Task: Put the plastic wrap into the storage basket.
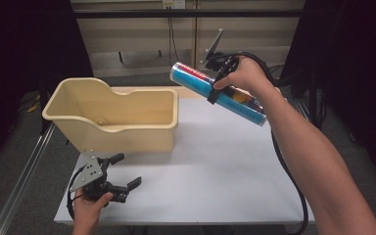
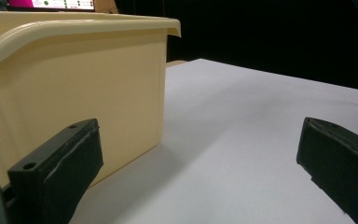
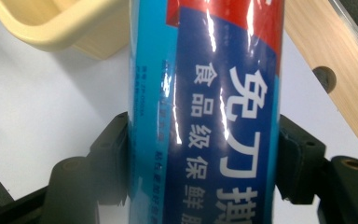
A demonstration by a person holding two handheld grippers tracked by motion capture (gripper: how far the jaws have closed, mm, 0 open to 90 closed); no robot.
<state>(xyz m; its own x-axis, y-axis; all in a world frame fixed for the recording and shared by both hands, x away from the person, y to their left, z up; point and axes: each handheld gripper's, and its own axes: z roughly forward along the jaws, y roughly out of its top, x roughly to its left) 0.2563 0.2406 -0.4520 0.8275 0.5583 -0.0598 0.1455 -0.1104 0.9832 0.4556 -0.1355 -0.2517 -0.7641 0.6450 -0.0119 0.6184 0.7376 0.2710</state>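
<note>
1. Left gripper [image 1: 120, 185]: low at the near left corner of the white table [image 1: 215, 166], held in the left hand [image 1: 89, 205]. Jaws spread wide, nothing between them; grey plate on top.
2. Cream plastic bin [image 1: 122, 128]: stands on the far left part of the table, open top, one end wall taller than the other. In the left gripper view its side wall sits just beyond the left jaw; touching or not, cannot tell.
3. Blue tube [image 1: 196, 81]: held in the air above the table's far right, tilted, upper end near the bin's right rim.
4. Right gripper [image 1: 214, 93]: clamped across the tube's middle, right hand [image 1: 245, 76] behind it.
5. Tube label, right gripper view: glossy blue wrap, red band at top, white Chinese characters, "食品级保鲜" readable; larger characters partly cut off.
6. Wooden strip [image 3: 335, 70]: along the table's far edge, with a hole.
</note>
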